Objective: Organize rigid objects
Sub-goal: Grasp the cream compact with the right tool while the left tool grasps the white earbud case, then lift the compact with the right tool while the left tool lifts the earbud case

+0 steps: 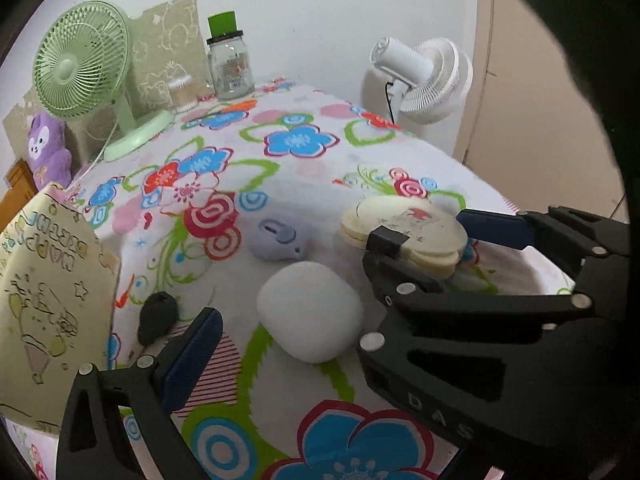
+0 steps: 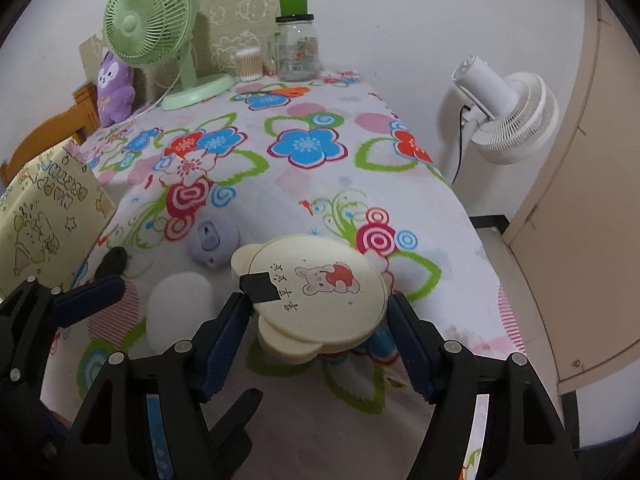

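Right gripper [image 2: 320, 312] clamped on cream bear-shaped case [image 2: 320, 292], pads at both sides | left gripper [image 1: 340, 272] spread wide, holding nothing | white pouch [image 1: 310, 312] between its fingers, mouse [image 1: 276, 240] just beyond pouch

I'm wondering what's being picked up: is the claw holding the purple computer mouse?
No, the right gripper has its jaws closed on the cream bear-shaped plastic box, while the lilac computer mouse lies untouched on the flowered tablecloth.
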